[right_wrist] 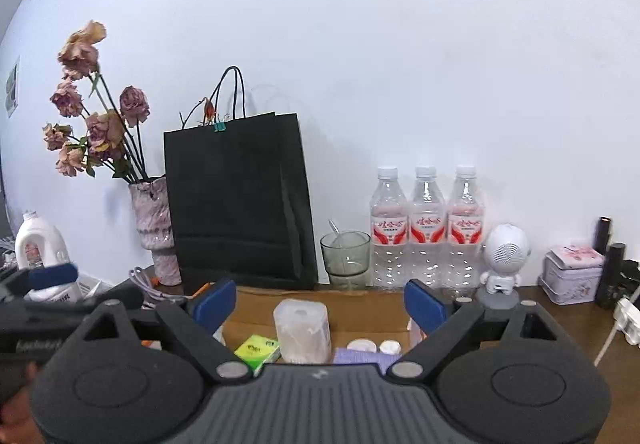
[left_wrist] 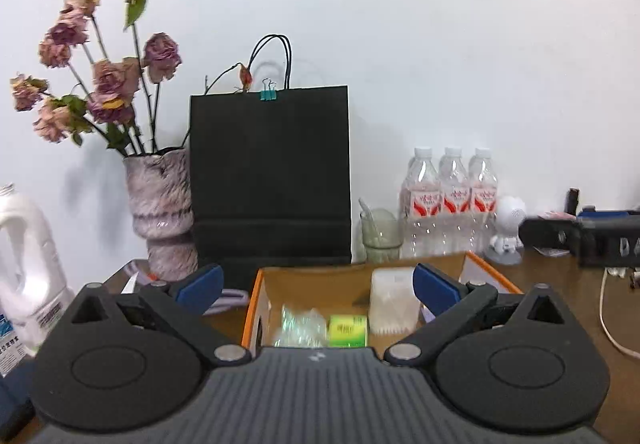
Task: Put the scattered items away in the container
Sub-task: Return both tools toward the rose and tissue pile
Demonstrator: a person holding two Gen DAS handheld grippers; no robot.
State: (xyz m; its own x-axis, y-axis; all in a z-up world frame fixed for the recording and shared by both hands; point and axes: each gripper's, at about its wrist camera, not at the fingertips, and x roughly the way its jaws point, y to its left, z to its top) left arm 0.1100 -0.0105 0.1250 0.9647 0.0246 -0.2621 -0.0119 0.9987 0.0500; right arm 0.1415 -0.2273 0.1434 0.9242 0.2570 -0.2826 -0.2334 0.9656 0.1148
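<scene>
An open cardboard box with an orange rim (left_wrist: 251, 300) sits on the brown desk. Inside it lie a green tissue pack (left_wrist: 347, 330), a clear crinkly packet (left_wrist: 300, 326) and a white translucent cotton-swab tub (left_wrist: 392, 300). My left gripper (left_wrist: 318, 286) is open and empty, above the box's near side. My right gripper (right_wrist: 319, 302) is open and empty over the same box, where the swab tub (right_wrist: 302, 332), the green pack (right_wrist: 257, 351), two small white caps (right_wrist: 374, 346) and a lilac item (right_wrist: 360, 358) show. The left gripper shows at the right wrist view's left edge (right_wrist: 52, 284).
Along the wall stand a vase of dried roses (left_wrist: 162, 212), a black paper bag (left_wrist: 270, 176), a glass with a spoon (left_wrist: 380, 234), three water bottles (left_wrist: 452, 200), a white robot figurine (right_wrist: 502, 260) and a floral tin (right_wrist: 572, 274). A white jug (left_wrist: 24, 268) stands left. A white cable (left_wrist: 612, 328) runs right.
</scene>
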